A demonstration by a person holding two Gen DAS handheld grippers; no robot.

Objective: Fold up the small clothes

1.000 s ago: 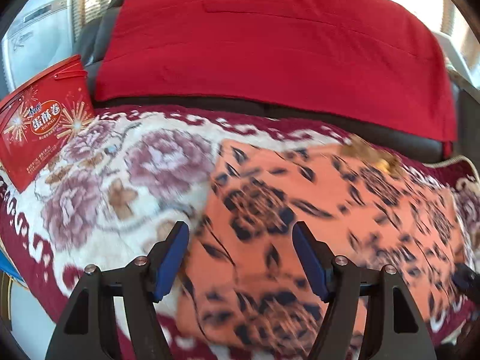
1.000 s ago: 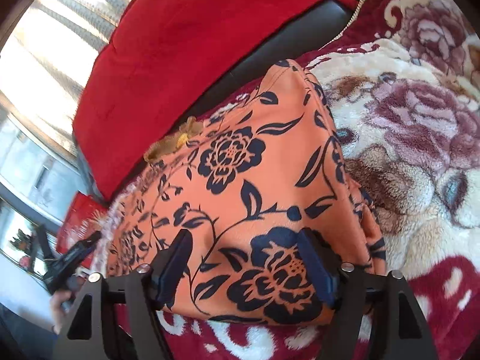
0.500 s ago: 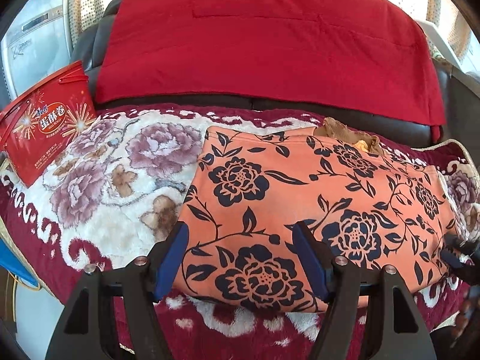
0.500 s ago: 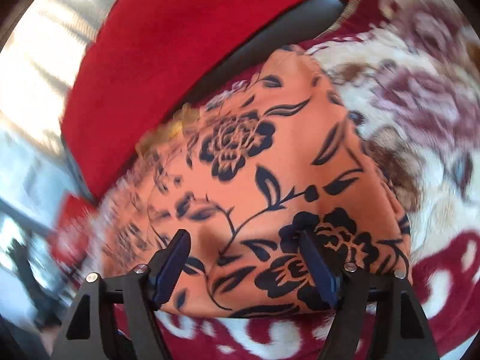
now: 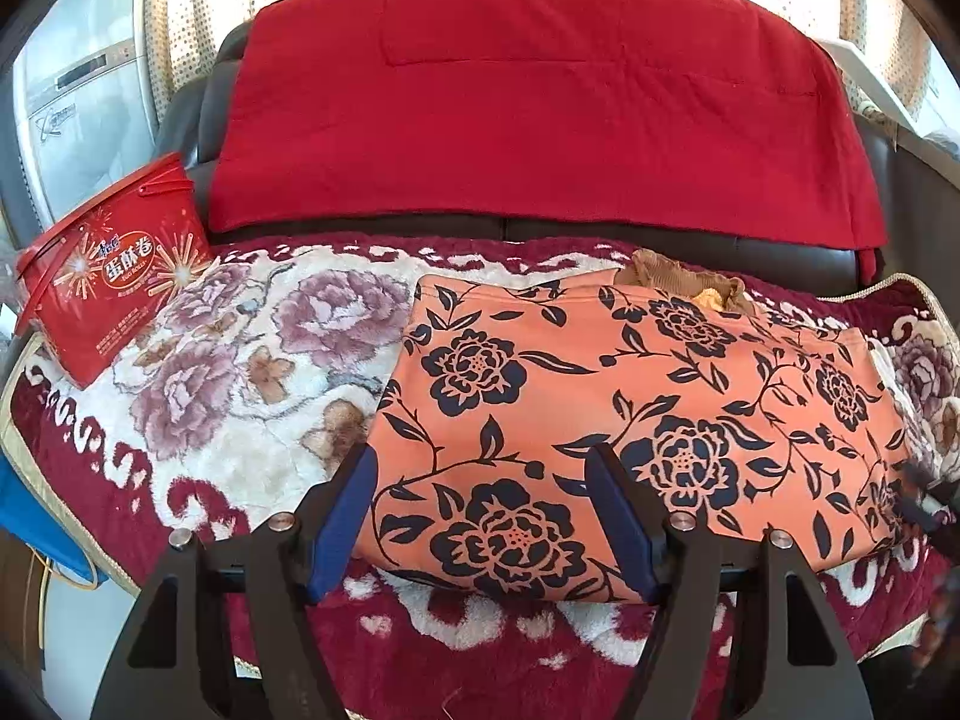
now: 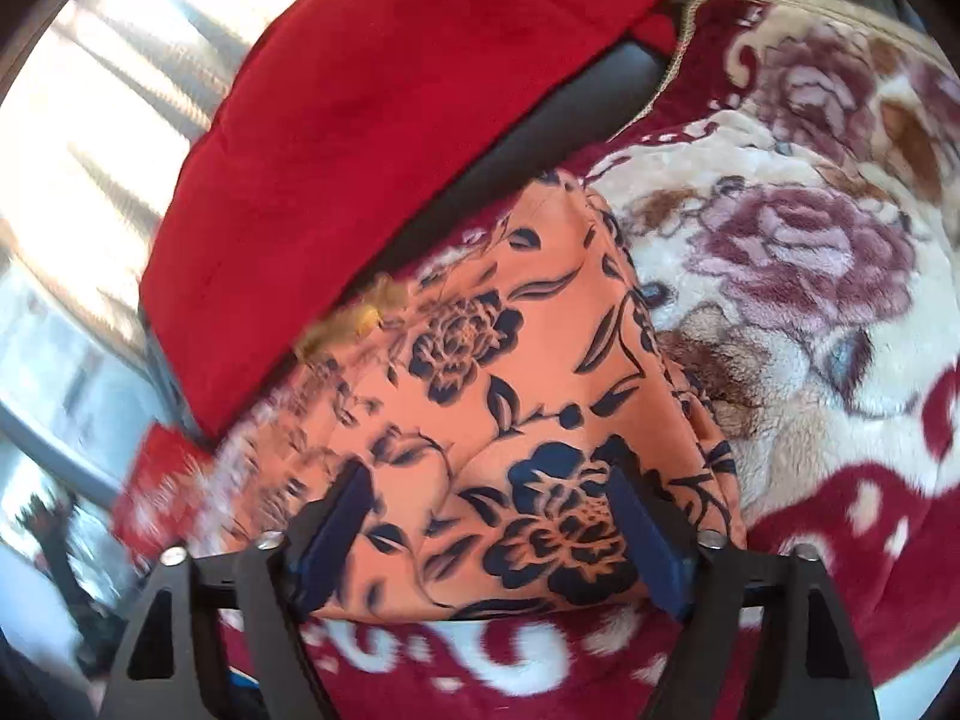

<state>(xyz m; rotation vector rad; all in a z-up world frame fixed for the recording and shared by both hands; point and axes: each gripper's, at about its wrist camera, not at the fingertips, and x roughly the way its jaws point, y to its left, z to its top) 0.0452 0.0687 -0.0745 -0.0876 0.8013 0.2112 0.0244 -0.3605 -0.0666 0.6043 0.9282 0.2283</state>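
A floral blanket, cream with mauve roses and a maroon border, is covering the seat of a dark sofa. A red throw is draping over the sofa's backrest, its lower edge hanging just above the seat. A red box with gold firework print and Chinese lettering is standing tilted on the blanket's left end, near the armrest. Something blue is showing below the blanket's left edge. A pale appliance is standing behind the box, and dotted curtains are hanging behind the sofa, letting light through.
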